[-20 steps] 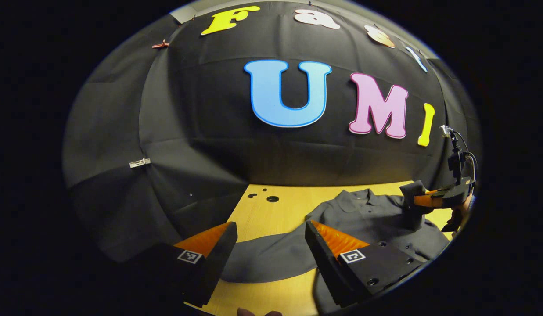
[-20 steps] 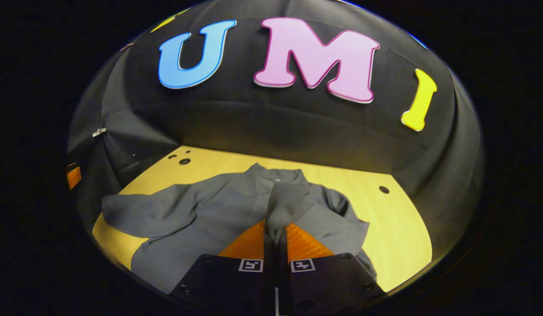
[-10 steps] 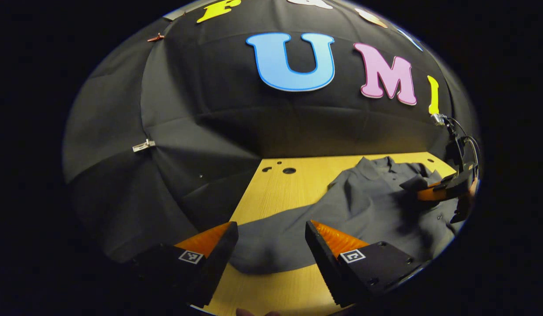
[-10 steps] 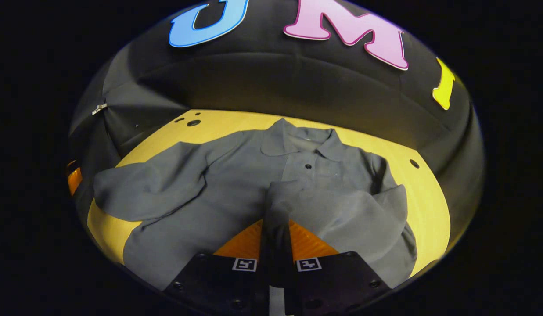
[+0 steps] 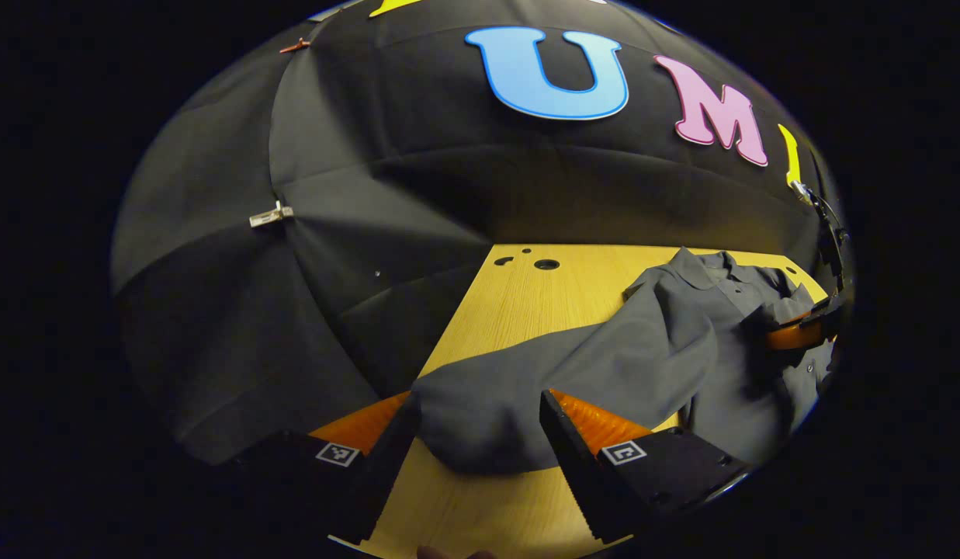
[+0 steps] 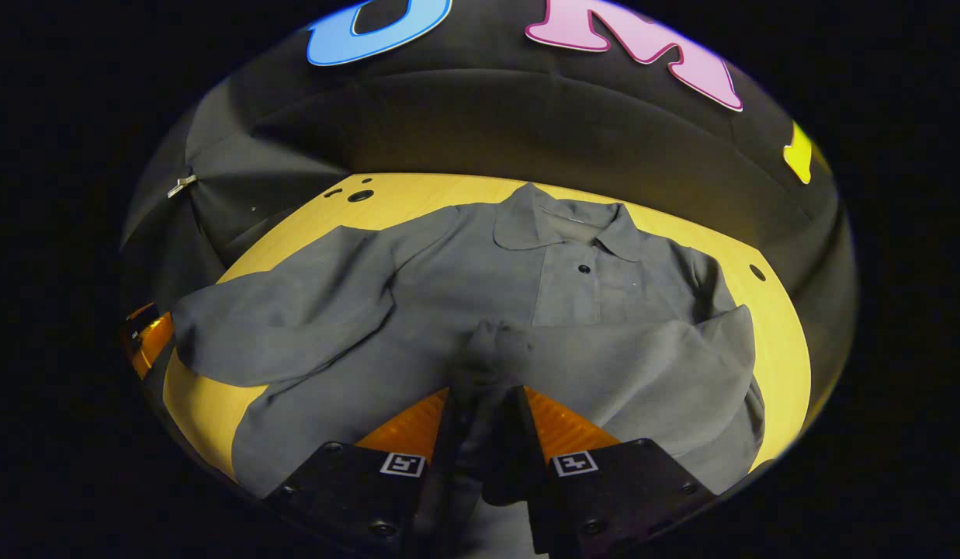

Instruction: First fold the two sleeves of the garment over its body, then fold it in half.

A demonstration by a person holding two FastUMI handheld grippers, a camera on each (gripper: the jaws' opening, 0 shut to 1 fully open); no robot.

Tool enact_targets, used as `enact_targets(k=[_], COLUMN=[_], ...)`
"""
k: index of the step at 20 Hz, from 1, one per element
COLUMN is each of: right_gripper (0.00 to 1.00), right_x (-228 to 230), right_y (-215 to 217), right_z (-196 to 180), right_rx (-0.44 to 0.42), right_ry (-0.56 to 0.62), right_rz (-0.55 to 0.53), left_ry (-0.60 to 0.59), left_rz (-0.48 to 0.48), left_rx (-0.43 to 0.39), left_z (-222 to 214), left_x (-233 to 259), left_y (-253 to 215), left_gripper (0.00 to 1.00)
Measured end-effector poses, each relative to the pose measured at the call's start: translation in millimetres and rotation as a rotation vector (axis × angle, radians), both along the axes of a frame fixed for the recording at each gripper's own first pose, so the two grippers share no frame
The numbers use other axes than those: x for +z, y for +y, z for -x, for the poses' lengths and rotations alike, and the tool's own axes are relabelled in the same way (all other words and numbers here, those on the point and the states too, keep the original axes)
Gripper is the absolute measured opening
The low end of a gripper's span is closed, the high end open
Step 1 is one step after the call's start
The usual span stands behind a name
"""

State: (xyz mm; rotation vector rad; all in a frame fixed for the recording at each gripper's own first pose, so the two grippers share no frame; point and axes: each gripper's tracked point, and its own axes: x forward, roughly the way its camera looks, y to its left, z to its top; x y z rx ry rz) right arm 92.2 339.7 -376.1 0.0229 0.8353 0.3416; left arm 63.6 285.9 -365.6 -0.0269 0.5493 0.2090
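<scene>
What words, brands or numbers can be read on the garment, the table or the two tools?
Garment: none; plain grey cloth, no print or tag in sight.
Table: none; bare wood with a few holes.
Left tool: none; only square coded markers, no letters.
Right tool: none; the same kind of markers.

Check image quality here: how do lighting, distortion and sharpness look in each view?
Left gripper view: strong fisheye bending of the table edge, dim warm light, shirt fairly sharp. Right gripper view: shirt evenly lit and sharp, cuff shadowed at the right gripper; no glare.
</scene>
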Motion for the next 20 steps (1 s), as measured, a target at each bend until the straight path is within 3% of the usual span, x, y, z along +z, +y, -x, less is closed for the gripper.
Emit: enact_targets(k=[8,15,17,19,20], right_gripper=[0.47,0.48,0.48,0.48,0.48], right_x=[52.8,84.2,89.5,92.8,93.3], right_y=[34.4,-11.1,-28.9,-48.3,-60.2], right_z=[21.5,35.7,40.7,46.8,47.8], right_rx=[0.087,0.059,0.042,0.020,0.009], right_ry=[-0.029,-0.083,-0.088,-0.094,-0.101], right_rz=[-0.161,-0.126,-0.117,-0.104,-0.091], left_ry=[0.078,0.148,0.151,0.175,0.180], left_rz=[0.016,0.016,0.084,0.096,0.077], left_rx=[0.051,0.028,0.002,-0.035,-0.025], left_z=[-6.2,-11.2,-13.7,-20.3,-19.4], left_x=[-40.8,-62.4,-63.8,-69.2,-68.4], left_y=[17.4,18.2,7.9,0.2,1.5], left_gripper=[0.98,0.98,0.98,0.71,0.51])
